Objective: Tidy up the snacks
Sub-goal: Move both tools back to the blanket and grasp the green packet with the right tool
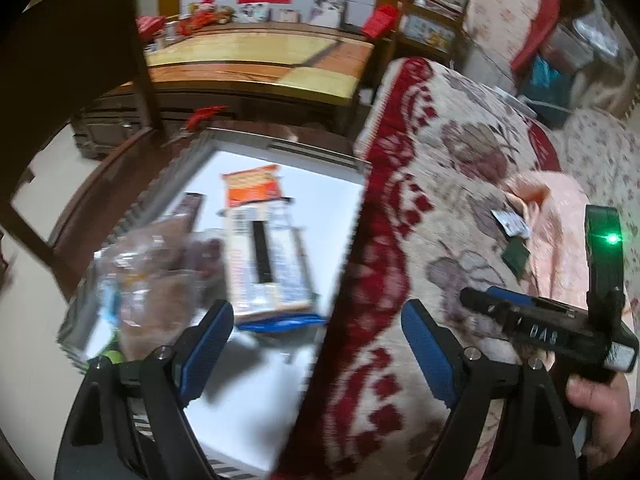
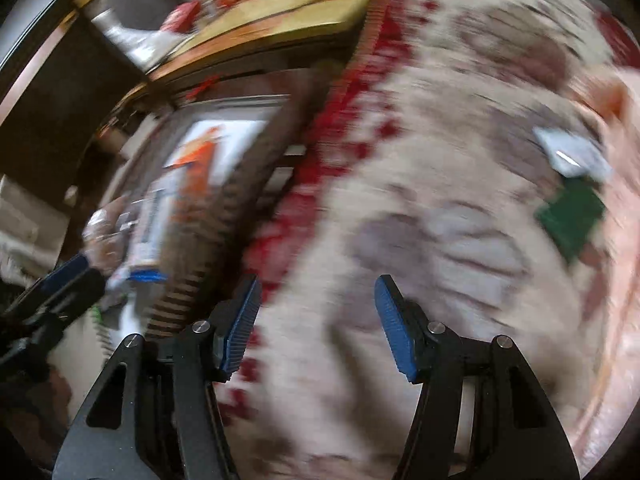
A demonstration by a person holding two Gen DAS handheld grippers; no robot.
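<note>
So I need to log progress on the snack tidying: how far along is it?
Done: an orange packet, a long white package and a clear bag lie in the white tray. In hand: nothing; the left tongs and right tongs are open and empty. Left: a small white packet and a green packet on the sofa.

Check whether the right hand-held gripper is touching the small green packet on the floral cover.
Apart. The right wrist view shows the right hand-held gripper open over bare floral cover, with the green packet well beyond its fingertips.
</note>
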